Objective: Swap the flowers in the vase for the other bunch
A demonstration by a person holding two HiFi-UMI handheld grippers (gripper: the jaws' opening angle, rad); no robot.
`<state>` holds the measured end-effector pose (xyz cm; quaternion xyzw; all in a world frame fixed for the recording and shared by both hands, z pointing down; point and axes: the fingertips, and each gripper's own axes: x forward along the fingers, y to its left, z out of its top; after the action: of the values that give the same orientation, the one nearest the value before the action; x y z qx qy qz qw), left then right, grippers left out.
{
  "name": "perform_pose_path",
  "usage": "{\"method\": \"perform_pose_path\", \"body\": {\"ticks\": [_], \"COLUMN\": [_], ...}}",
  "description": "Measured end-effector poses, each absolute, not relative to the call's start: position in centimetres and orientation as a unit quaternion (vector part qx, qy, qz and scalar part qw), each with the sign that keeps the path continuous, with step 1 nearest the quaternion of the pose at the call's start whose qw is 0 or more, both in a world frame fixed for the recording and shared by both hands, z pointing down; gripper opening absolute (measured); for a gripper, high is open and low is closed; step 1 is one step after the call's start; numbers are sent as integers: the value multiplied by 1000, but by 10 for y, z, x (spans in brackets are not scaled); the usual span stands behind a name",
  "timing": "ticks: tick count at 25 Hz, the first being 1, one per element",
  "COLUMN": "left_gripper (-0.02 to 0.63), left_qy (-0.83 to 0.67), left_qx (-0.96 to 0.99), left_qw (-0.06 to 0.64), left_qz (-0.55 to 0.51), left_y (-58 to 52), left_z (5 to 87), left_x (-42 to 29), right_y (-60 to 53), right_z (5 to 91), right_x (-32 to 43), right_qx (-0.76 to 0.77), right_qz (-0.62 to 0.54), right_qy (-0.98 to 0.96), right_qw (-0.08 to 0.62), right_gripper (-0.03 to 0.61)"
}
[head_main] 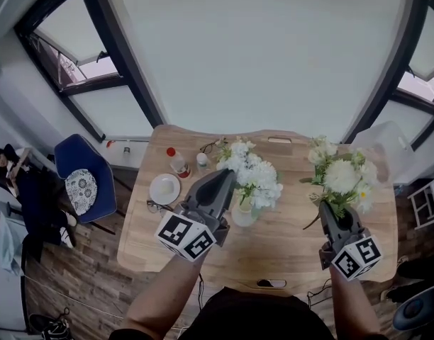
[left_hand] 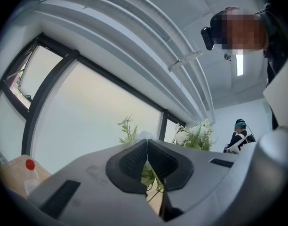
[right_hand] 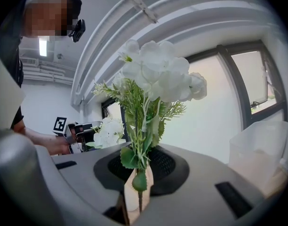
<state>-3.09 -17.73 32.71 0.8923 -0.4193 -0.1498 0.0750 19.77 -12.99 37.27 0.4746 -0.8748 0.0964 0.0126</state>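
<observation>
The left gripper [head_main: 226, 178], jaws pressed together on nothing, sits just left of the vase [head_main: 243, 215], whose white flowers [head_main: 256, 176] stand upright in it. The right gripper [head_main: 330, 218] clamps the stems of the other bunch [head_main: 342, 176], held upright, well to the vase's right. Of the 2 grippers, the left is nearer the vase.

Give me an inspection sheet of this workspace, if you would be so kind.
Surface: light wooden table.
Job's things: vase holding white flowers; second white bunch at the right.
Clutter: white plate, red-capped bottle, translucent box.
Grippers: left gripper shut, beside the vase's flowers; right gripper shut on the second white bunch's stems.
Cables: thin cable at the table's near edge.
Surroundings: blue chair, windows, seated person.
</observation>
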Motion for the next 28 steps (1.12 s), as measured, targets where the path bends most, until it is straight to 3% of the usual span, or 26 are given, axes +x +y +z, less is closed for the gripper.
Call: {"method": "perform_pose_path", "body": {"ticks": [14, 28], "left_gripper": [9, 9], "left_qy": [-445, -501], "left_qx": [877, 848], "left_qw": [38, 12], "left_qz": [-177, -172], "left_y": [-177, -132], "left_z": [267, 263], "left_x": [-83, -103], "right_y": [-141, -138], "right_z": [349, 332], "right_x": [148, 137], "right_qx": [436, 382], "right_qz": [87, 65], "right_qy": [-896, -921], "right_qw": [4, -20], "right_gripper": [77, 77]}}
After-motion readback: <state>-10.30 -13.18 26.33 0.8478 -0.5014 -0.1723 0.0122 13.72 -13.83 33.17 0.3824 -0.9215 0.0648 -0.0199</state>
